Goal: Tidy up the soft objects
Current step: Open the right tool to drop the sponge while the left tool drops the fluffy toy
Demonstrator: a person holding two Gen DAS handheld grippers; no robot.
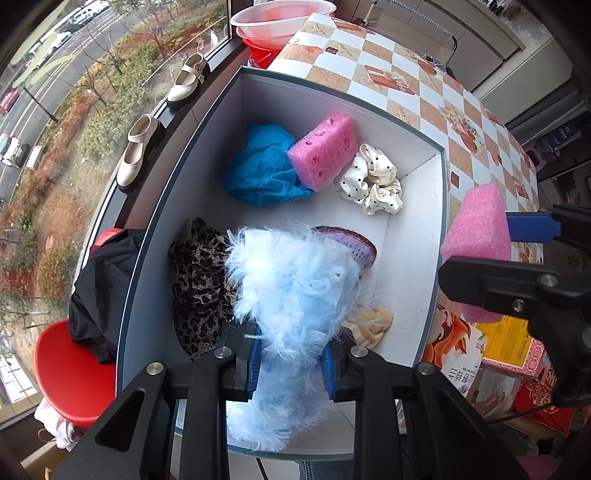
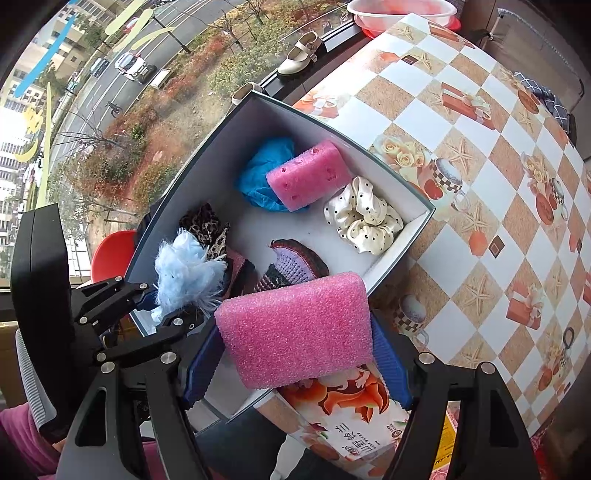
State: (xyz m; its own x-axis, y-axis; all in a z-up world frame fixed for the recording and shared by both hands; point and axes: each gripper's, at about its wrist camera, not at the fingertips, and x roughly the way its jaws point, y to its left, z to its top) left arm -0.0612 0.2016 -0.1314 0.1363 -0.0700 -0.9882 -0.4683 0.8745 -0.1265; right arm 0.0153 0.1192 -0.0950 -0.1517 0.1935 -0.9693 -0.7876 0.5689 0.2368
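Note:
An open white box (image 1: 413,236) (image 2: 391,254) stands on the table's near corner. In it lie a blue cloth (image 1: 262,166) (image 2: 258,173), a pink sponge (image 1: 325,149) (image 2: 308,173), a polka-dot scrunchie (image 1: 373,181) (image 2: 364,216), a leopard-print cloth (image 1: 199,280) (image 2: 207,225), a purple knit piece (image 1: 354,243) (image 2: 295,264) and a yellow cloth (image 1: 373,325). My left gripper (image 1: 291,369) (image 2: 162,306) is shut on a fluffy light-blue piece (image 1: 291,295) (image 2: 184,269) over the box's near end. My right gripper (image 2: 299,362) (image 1: 517,251) is shut on a second pink sponge (image 2: 295,328) (image 1: 476,229) at the box's right rim.
A checkered tablecloth (image 2: 480,184) covers the table right of the box. A printed carton (image 2: 351,424) lies under my right gripper. Red stools (image 1: 74,376) and black fabric (image 1: 99,295) sit left of the box. Shoes (image 1: 140,151) stand on the window sill, bowls (image 1: 280,22) beyond.

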